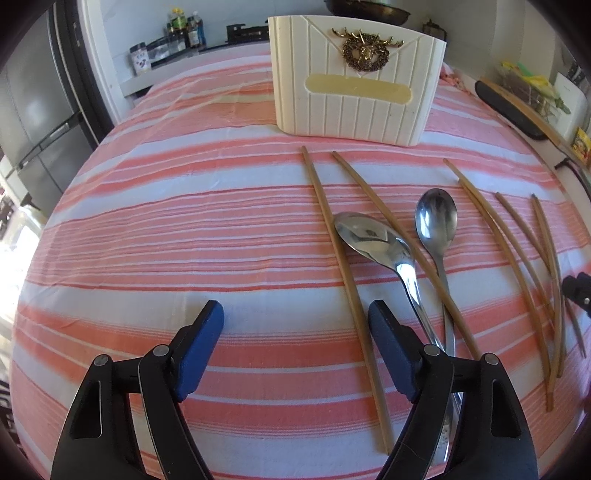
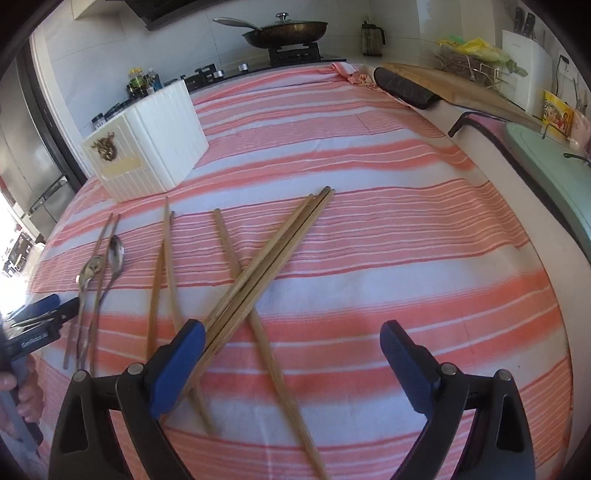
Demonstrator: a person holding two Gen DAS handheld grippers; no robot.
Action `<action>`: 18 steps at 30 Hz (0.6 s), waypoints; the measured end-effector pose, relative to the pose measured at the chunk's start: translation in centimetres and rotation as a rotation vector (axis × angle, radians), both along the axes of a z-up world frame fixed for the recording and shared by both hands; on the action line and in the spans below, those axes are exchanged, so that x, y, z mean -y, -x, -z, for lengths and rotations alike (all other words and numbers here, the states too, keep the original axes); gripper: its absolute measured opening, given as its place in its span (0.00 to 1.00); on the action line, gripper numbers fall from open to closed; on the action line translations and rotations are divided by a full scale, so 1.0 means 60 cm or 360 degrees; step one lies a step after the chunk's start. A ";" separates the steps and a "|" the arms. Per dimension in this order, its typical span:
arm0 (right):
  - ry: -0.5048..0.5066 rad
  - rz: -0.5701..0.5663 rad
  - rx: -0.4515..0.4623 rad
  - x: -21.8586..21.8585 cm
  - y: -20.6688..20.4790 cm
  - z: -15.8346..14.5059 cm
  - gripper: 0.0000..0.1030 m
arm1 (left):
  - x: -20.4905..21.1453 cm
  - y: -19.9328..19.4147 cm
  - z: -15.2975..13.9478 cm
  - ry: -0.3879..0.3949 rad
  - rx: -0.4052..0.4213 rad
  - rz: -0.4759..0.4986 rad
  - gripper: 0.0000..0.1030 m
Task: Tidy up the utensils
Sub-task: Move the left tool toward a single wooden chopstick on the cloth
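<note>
A white ribbed utensil holder (image 1: 354,107) (image 2: 147,155) with a gold emblem stands on the striped cloth. In front of it lie two metal spoons (image 1: 369,236) (image 1: 436,218) and several wooden chopsticks (image 1: 332,236). My left gripper (image 1: 295,312) is open low over the cloth, and one chopstick runs just inside its right finger (image 1: 380,325). My right gripper (image 2: 291,328) is open over crossed chopsticks (image 2: 277,251). A bundle of them passes beside its left finger (image 2: 188,343), and none is gripped. The left gripper (image 2: 55,308) shows at the left edge of the right wrist view, near the spoons (image 2: 92,269).
The pink and white striped cloth (image 2: 369,221) covers the counter. A lidded pan (image 2: 291,31) sits on the stove behind, with bottles (image 2: 142,83) to its left. A cutting board (image 2: 443,86) and a dish rack are at the right. A fridge (image 1: 33,110) stands left.
</note>
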State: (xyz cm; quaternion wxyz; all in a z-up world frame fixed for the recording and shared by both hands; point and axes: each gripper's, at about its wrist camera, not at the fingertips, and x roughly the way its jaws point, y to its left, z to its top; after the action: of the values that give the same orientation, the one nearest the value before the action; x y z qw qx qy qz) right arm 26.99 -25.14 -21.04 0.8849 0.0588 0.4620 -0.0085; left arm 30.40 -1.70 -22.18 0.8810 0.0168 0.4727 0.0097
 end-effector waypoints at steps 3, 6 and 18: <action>0.0128 0.0019 0.0009 -0.003 -0.018 0.004 0.95 | -0.003 0.001 0.000 -0.0017 0.0003 -0.0004 0.80; 0.0140 0.0064 -0.0012 0.026 -0.014 0.000 0.95 | -0.009 0.003 0.001 0.0000 0.0007 -0.0010 0.80; 0.0040 0.0057 -0.0034 0.049 -0.007 -0.013 0.95 | -0.003 0.002 0.001 -0.0020 0.0012 -0.0042 0.80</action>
State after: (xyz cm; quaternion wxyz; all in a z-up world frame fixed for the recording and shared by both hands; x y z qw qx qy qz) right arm 27.40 -28.09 -20.26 0.8803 0.0557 0.4701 -0.0307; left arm 30.29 -1.50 -22.24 0.8825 0.0161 0.4694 0.0242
